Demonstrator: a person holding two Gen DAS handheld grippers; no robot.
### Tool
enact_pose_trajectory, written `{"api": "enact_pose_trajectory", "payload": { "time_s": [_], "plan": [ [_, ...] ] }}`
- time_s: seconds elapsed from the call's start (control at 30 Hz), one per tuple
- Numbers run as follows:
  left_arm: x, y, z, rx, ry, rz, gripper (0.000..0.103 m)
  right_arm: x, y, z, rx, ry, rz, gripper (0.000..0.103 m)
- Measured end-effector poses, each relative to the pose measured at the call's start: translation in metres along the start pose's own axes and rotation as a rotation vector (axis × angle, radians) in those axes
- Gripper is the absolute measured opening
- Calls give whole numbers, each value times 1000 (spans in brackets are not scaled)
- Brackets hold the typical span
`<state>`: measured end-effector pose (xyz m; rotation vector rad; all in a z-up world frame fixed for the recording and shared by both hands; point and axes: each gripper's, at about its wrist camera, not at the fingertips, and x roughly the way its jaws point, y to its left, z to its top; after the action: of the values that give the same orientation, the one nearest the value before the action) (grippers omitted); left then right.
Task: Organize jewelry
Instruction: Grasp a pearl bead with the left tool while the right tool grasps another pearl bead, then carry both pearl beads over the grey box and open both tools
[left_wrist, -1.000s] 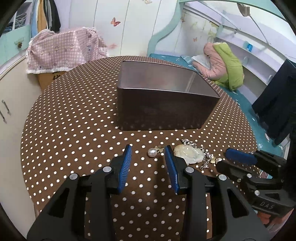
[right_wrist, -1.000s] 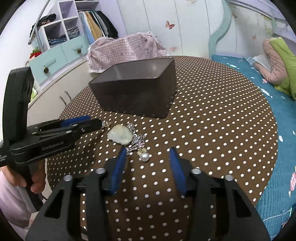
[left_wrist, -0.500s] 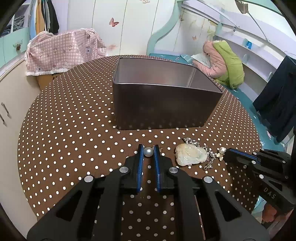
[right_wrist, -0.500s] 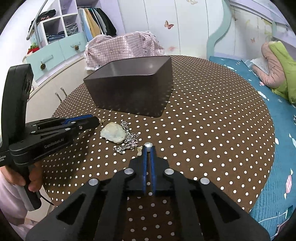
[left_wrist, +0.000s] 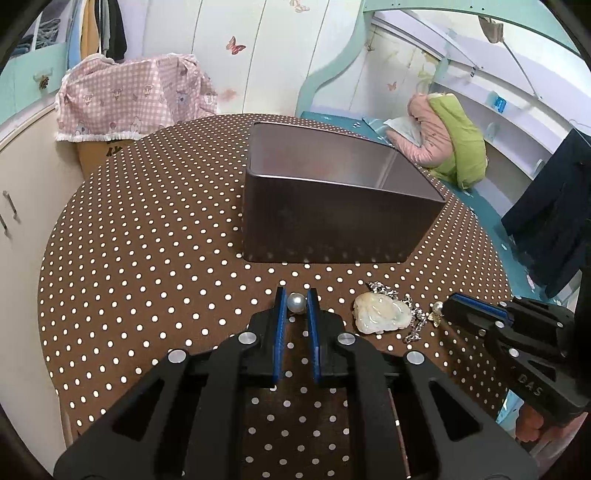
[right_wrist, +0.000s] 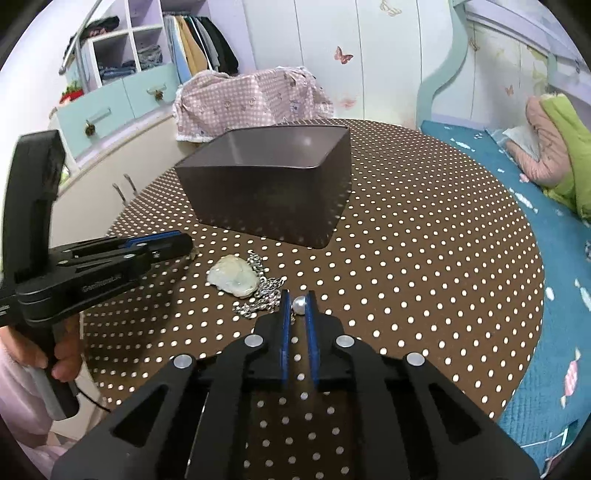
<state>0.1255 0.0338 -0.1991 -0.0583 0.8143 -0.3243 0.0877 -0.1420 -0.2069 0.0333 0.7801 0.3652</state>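
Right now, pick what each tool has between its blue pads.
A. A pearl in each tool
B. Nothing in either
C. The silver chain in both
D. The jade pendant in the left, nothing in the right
A: the left tool pinches one pearl and the right tool pinches another pearl, while the jade pendant lies untouched on the dotted table.

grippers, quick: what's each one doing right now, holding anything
Left gripper: shut on a pearl earring.
Right gripper: jaws just closed on another pearl earring.
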Motion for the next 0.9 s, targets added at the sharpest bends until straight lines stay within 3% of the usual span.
{"api": "enact_pose_trajectory", "payload": {
  "time_s": [0.3, 0.37, 0.57, 0.9],
  "plan": [
    [2, 0, 2, -12, -3, -7, 11, 6, 2, 0, -29, 1, 20, 10],
    [2, 0, 2, -7, -4, -10, 11, 7, 1, 1, -24, 2, 9, 15],
    [1, 3, 3, -12, -12, -14, 11, 9, 1, 1, -21, 5, 26, 10],
    [-22, 5, 19, -13, -83, -30, 11, -2, -8, 13, 39, -17, 47, 9]
  ]
}}
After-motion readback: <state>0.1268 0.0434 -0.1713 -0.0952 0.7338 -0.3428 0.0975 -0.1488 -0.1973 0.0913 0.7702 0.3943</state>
